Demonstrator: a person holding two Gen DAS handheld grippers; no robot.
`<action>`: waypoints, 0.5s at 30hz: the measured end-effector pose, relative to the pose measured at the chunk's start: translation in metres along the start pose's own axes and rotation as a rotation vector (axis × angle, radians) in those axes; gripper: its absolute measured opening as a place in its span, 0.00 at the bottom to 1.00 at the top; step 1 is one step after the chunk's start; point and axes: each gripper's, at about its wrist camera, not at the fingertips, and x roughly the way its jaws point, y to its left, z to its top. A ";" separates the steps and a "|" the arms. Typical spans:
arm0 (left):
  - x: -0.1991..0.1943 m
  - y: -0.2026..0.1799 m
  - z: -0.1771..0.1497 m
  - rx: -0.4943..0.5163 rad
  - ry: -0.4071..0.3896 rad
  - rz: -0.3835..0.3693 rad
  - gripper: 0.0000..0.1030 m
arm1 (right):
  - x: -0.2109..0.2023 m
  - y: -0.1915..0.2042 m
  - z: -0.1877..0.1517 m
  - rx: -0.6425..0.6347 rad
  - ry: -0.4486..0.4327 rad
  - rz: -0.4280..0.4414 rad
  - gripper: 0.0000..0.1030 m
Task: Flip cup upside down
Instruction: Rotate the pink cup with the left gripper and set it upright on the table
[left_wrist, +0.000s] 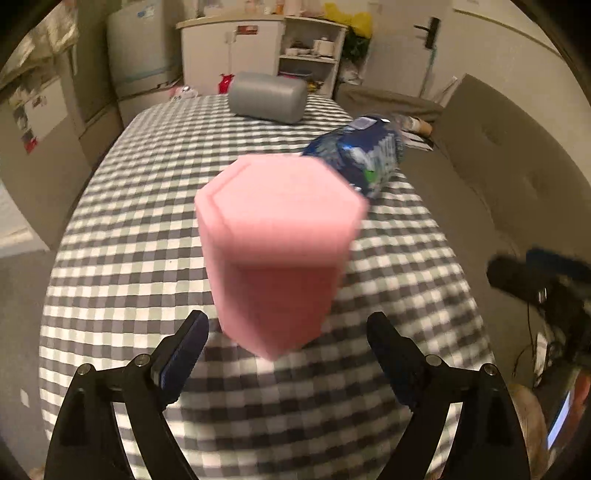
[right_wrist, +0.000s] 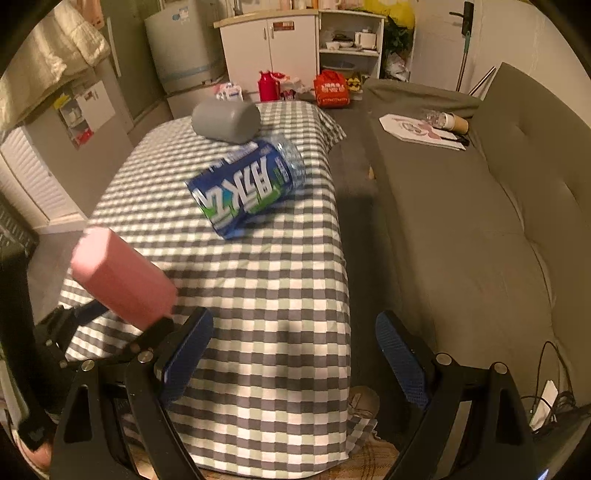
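Note:
A pink hexagonal cup (left_wrist: 277, 251) stands upside down on the checked tablecloth (left_wrist: 129, 258), its flat base facing up. My left gripper (left_wrist: 288, 339) is open, its fingers on either side of the cup's lower end, apart from it. In the right wrist view the cup (right_wrist: 122, 277) shows at the left, tilted by the lens, with the left gripper's black fingers (right_wrist: 74, 325) below it. My right gripper (right_wrist: 295, 343) is open and empty above the table's near right part.
A blue wrapped pack of water bottles (right_wrist: 247, 184) lies on the table behind the cup. A grey cylindrical pillow (right_wrist: 225, 120) lies at the far end. A grey sofa (right_wrist: 480, 221) runs along the table's right side. White cabinets and a fridge stand at the back.

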 end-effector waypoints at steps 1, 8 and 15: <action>-0.006 -0.004 -0.001 0.022 -0.004 -0.002 0.87 | -0.007 0.001 0.001 -0.002 -0.013 0.002 0.87; -0.074 0.001 -0.008 0.037 -0.120 0.007 0.88 | -0.065 0.008 0.002 -0.012 -0.149 0.019 0.87; -0.137 0.019 -0.007 -0.044 -0.275 0.037 0.88 | -0.112 0.025 -0.017 -0.044 -0.284 0.048 0.89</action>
